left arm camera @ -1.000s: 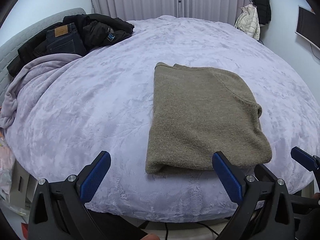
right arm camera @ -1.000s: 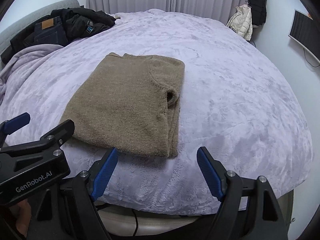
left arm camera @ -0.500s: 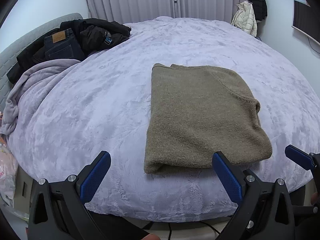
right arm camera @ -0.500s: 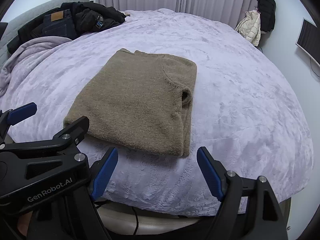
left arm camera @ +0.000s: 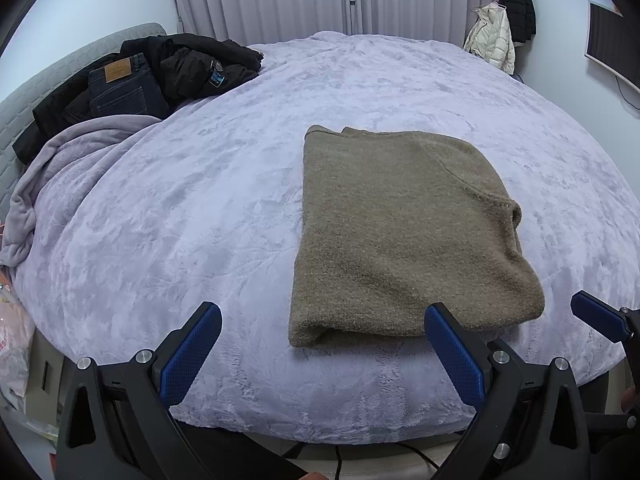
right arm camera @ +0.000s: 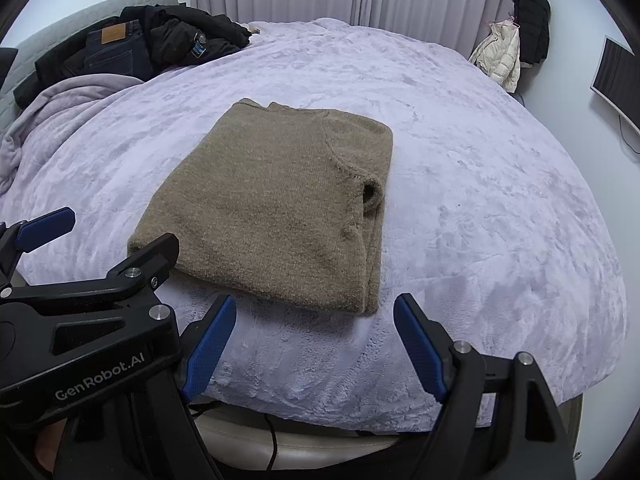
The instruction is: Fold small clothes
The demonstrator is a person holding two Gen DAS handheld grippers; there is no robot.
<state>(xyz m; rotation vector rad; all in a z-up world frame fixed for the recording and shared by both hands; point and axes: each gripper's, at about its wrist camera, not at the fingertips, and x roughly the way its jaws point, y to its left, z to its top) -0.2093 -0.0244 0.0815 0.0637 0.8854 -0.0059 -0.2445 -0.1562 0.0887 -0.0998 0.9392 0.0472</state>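
Observation:
A tan knitted sweater (left arm camera: 400,232) (right arm camera: 280,208) lies folded into a rectangle on the lilac bed cover (left arm camera: 180,216) (right arm camera: 480,208). My left gripper (left arm camera: 322,354) hovers open just before the sweater's near edge, nothing between its blue pads. My right gripper (right arm camera: 314,342) is open too, near the sweater's near right corner, holding nothing. In the right wrist view the left gripper (right arm camera: 100,240) shows at the lower left, beside the sweater's near left corner. A blue fingertip of the right gripper (left arm camera: 596,316) shows at the right edge of the left wrist view.
A pile of dark jackets and jeans (left arm camera: 136,84) (right arm camera: 132,44) lies at the far left by a grey headboard, with a bunched lilac blanket (left arm camera: 60,168) below it. Coats (left arm camera: 504,32) hang at the far right. A screen (right arm camera: 616,80) is on the right wall. The bed's front edge runs under both grippers.
Both views have shifted only slightly; the sweater lies unchanged. In the right wrist view the left gripper sits a little higher and the sweater appears a bit further right.

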